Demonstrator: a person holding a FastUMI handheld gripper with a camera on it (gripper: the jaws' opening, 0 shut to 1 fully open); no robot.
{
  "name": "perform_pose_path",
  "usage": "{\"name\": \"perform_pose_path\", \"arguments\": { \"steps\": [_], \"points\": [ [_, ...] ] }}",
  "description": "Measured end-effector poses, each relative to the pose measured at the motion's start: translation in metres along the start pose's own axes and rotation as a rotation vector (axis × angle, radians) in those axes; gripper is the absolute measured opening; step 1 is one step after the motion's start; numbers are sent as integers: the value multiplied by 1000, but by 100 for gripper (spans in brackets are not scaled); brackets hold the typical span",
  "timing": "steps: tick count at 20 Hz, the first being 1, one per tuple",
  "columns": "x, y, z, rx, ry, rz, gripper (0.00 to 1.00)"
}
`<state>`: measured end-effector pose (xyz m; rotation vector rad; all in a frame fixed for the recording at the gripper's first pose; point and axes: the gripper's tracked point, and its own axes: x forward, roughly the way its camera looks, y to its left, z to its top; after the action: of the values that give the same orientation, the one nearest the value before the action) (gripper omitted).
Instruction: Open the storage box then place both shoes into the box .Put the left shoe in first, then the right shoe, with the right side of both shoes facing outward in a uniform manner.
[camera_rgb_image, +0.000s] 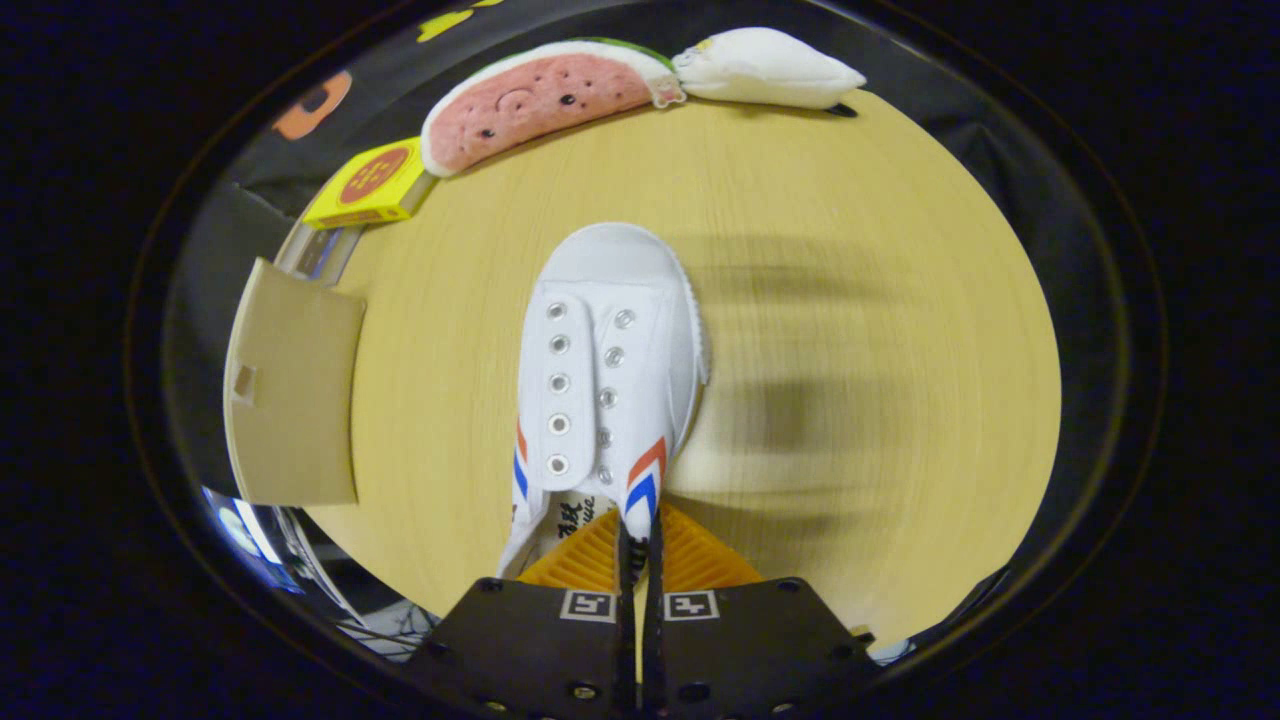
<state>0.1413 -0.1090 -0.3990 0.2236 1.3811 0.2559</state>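
A white canvas shoe with red and blue stripes hangs just ahead of my fingers, toe pointing away, above the round wooden table. My gripper is shut on the shoe's collar edge, both fingers pressed together on the thin fabric by the striped side. To the left of the shoe stands the storage box; its beige lid or flap is up, with a clear wall below it.
At the table's far edge lie a watermelon-slice plush and a white plush. A yellow box sits at the far left beside the storage box. The shoe's blurred shadow falls on the wood to its right.
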Motion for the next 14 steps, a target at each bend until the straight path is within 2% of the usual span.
{"name": "perform_pose_path", "arguments": {
  "steps": [3, 7, 11, 14],
  "points": [
    [-2, -2, 6, 67, -35, 49, 0],
    [-16, 17, -4, 169, -22, 169, 0],
    [-27, 20, -8, 164, -58, 133, 0],
    [-52, 41, -18, 128, -86, 121, 0]
  ]
}}
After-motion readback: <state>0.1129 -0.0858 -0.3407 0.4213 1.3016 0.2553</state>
